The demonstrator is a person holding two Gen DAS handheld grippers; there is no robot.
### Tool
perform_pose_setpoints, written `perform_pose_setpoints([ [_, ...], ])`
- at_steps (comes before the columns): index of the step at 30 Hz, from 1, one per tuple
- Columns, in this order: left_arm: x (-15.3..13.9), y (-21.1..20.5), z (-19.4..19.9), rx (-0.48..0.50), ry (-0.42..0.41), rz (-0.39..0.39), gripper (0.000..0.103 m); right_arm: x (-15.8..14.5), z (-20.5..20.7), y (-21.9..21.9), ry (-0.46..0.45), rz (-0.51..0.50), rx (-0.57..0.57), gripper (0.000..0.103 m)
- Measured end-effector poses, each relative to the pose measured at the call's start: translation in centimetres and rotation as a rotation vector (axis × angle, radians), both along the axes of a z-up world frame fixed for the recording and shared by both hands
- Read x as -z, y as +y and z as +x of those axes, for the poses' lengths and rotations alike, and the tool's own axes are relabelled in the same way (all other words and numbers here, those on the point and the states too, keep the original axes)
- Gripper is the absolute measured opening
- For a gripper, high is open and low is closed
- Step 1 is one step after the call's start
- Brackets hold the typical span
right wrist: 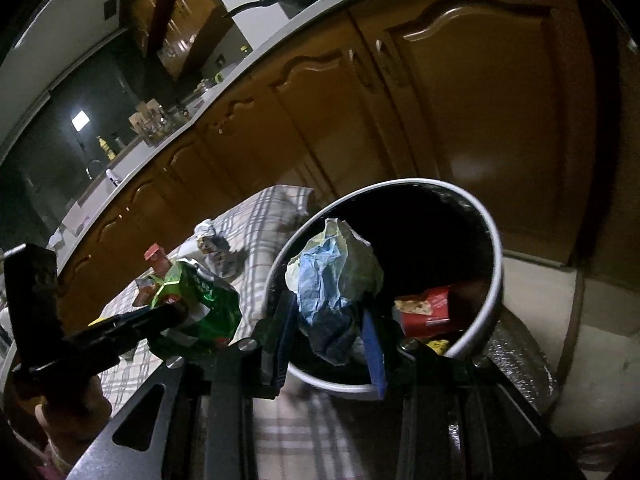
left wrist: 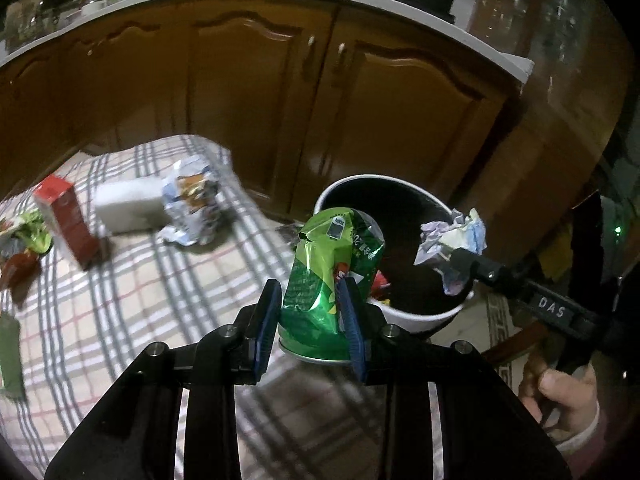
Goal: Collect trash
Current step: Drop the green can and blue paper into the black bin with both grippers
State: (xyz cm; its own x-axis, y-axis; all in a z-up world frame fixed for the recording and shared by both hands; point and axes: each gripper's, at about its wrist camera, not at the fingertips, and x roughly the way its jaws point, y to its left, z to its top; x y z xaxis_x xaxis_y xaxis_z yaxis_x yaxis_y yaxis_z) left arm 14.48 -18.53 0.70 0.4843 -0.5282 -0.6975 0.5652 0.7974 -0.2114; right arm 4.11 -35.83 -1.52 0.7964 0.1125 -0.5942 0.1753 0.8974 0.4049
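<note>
Above the checked-cloth table [left wrist: 132,292], the left gripper [left wrist: 310,320] clamps a crushed green drink can [left wrist: 332,268] beside the round white-rimmed bin [left wrist: 420,314], the right gripper [right wrist: 332,344] holds crumpled blue-white paper [right wrist: 332,272] over its mouth; next, release both inside

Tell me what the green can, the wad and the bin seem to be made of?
Can: thin shiny metal, probably aluminium; it is dented and glints. Wad: crumpled paper, matte, with sharp creases. Bin: smooth, pale outside, dark inside; plastic or coated metal, unclear.
</note>
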Motion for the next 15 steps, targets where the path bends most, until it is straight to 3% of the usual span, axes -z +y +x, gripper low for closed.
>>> perform_pose_setpoints([
  [15,-0.9,-5.3,1.2,0.043,-0.003,0.026,0.029,0.1,0.2,-2.6,0.008,-0.025,0.045,0.032],
])
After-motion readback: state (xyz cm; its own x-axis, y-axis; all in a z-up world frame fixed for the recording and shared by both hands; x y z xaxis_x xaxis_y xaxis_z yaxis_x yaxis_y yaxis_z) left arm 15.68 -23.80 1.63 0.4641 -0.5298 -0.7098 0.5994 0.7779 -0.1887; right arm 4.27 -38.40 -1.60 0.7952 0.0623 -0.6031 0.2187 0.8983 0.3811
